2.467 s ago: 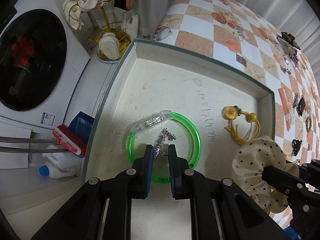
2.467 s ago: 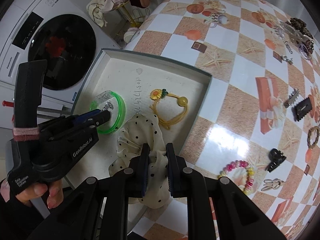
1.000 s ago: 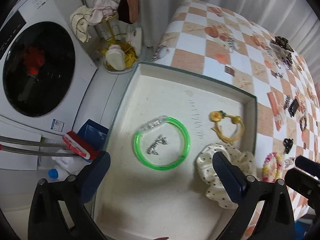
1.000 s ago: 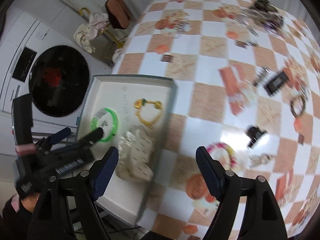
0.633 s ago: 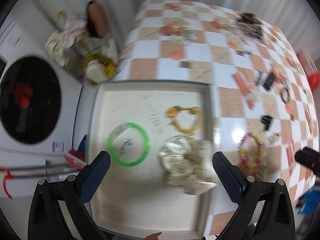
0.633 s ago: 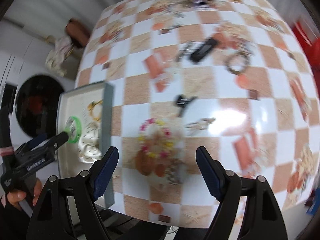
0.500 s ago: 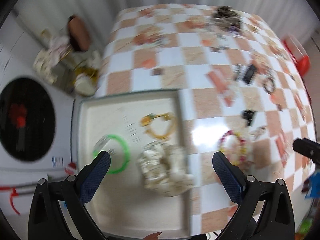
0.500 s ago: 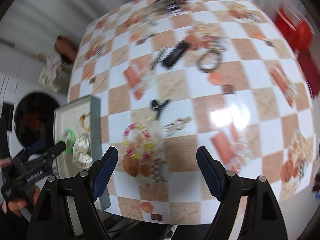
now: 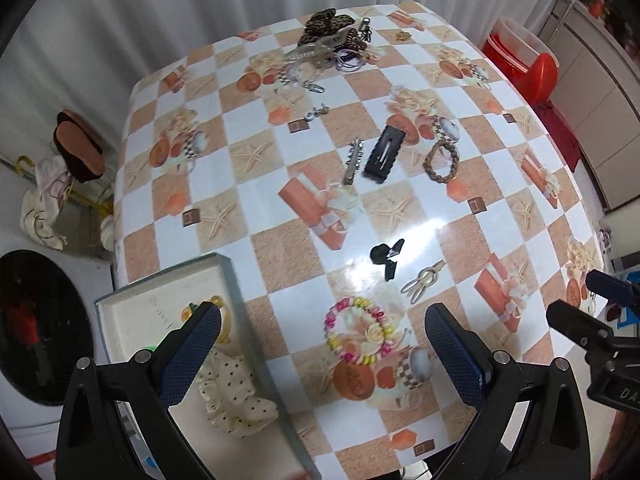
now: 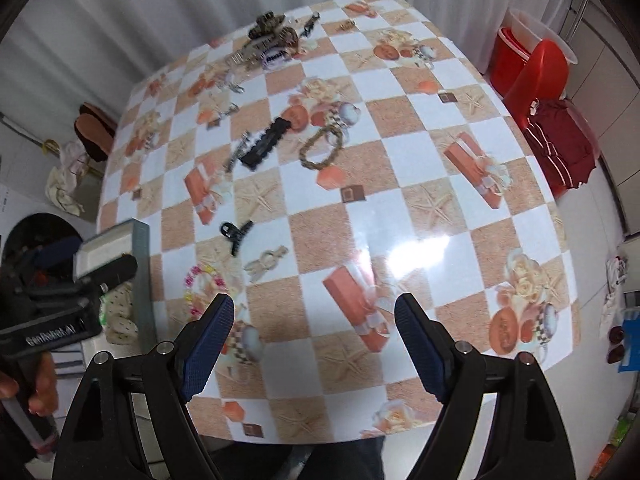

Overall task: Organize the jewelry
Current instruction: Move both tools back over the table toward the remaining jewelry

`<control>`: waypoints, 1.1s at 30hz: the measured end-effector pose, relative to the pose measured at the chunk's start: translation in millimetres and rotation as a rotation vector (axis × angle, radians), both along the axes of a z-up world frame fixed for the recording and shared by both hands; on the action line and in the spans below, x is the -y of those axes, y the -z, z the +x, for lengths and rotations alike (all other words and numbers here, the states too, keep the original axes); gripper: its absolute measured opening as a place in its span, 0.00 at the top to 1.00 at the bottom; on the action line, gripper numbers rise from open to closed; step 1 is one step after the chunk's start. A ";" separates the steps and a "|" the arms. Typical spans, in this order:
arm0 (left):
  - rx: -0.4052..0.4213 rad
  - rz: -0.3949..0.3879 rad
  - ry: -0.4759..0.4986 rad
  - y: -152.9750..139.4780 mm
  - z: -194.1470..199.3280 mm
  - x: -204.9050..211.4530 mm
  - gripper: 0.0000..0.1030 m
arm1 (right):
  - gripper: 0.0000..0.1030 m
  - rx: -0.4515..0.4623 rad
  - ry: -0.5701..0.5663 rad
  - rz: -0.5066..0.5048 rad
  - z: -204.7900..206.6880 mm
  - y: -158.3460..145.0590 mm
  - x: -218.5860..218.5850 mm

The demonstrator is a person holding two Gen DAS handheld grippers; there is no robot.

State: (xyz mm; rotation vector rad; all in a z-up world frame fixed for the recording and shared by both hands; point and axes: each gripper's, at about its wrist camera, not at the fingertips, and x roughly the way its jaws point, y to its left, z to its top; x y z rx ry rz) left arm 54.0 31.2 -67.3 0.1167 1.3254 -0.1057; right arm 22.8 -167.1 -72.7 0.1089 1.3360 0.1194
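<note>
Nearest, the left gripper [image 9: 322, 348] and the right gripper [image 10: 314, 334] both hang above the checkered tabletop [image 9: 400, 216] with fingers spread wide, gripping nothing. Just beyond lies the multicoloured beaded bracelet [image 9: 358, 331] flat on the cloth, beside the shallow white tray [image 9: 120, 312] holding a cream polka-dot scrunchie [image 9: 234, 400]. Farther off, the black rectangular hair clip [image 9: 385, 153] lies with its long axis running away from the grippers, between a slim silver clip [image 9: 353, 161] and a braided brown ring [image 9: 442, 162].

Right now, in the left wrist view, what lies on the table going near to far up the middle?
Beaded bracelet → black claw clip → black rectangular barrette → heap of hair accessories at the far edge.
</note>
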 end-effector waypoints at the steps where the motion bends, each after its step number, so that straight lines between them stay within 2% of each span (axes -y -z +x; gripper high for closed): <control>1: -0.008 0.002 -0.001 1.8 2.3 1.1 0.00 | 0.18 -0.011 -0.005 -0.012 1.3 0.9 0.9; 13: -0.068 -0.007 -0.042 24.8 10.1 3.0 0.00 | 0.18 -0.075 -0.019 -0.062 27.5 13.2 20.9; 28: -0.029 -0.015 -0.212 37.1 29.5 -25.8 0.00 | 0.18 -0.145 -0.039 -0.029 65.3 49.4 30.6; 33: -0.033 -0.023 -0.237 45.9 37.6 -28.8 0.00 | 0.18 -0.163 -0.057 -0.032 81.1 61.7 26.5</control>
